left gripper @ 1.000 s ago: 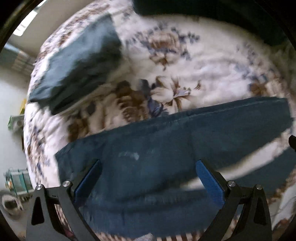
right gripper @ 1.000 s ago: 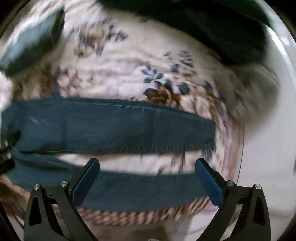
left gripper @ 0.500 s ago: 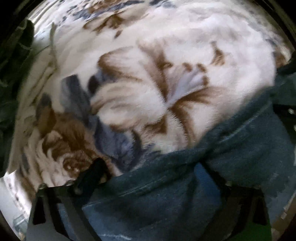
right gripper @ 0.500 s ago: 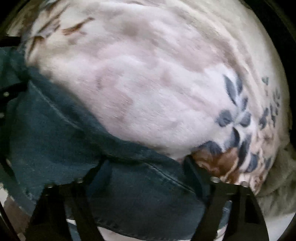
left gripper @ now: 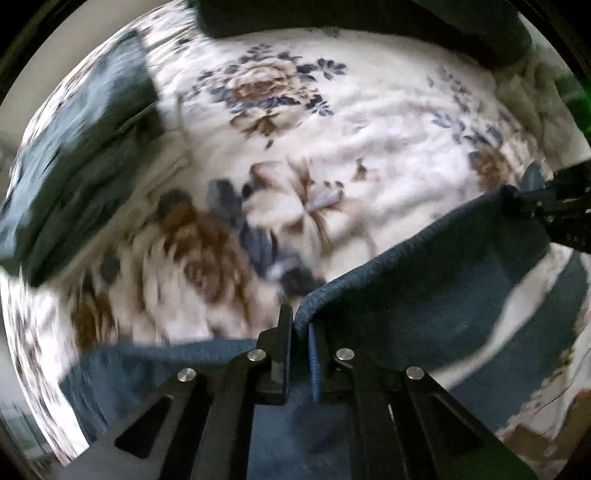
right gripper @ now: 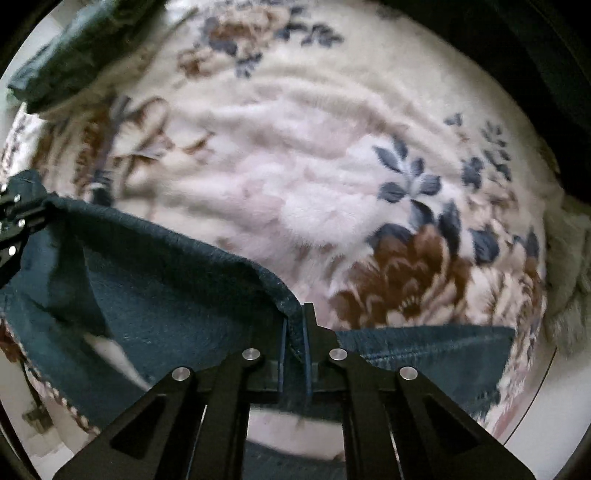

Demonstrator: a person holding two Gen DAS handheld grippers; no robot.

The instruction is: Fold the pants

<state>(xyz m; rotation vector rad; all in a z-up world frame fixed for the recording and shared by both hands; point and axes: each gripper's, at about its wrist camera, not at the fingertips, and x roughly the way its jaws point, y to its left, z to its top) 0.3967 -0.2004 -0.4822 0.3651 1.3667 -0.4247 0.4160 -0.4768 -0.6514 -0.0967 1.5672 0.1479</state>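
Note:
The blue denim pants (left gripper: pixel 443 295) lie on a floral blanket (left gripper: pixel 369 147). My left gripper (left gripper: pixel 297 321) is shut on the raised far edge of the pants. My right gripper (right gripper: pixel 294 317) is shut on the same edge of the pants (right gripper: pixel 166 288) further right. The edge hangs lifted between the two grippers. The right gripper also shows at the right of the left wrist view (left gripper: pixel 554 206), and the left gripper shows at the left edge of the right wrist view (right gripper: pixel 14 221). The other leg (right gripper: pixel 424 354) lies flat below.
A folded dark blue garment (left gripper: pixel 81 147) lies at the blanket's left; it also shows at the top left of the right wrist view (right gripper: pixel 74 48). A dark cloth (left gripper: pixel 369 18) lies along the far edge. A grey furry cushion (right gripper: pixel 569 277) sits at the right.
Both grippers were open above the pants, dropped to the far leg's edge, shut on it and have now lifted it off the blanket.

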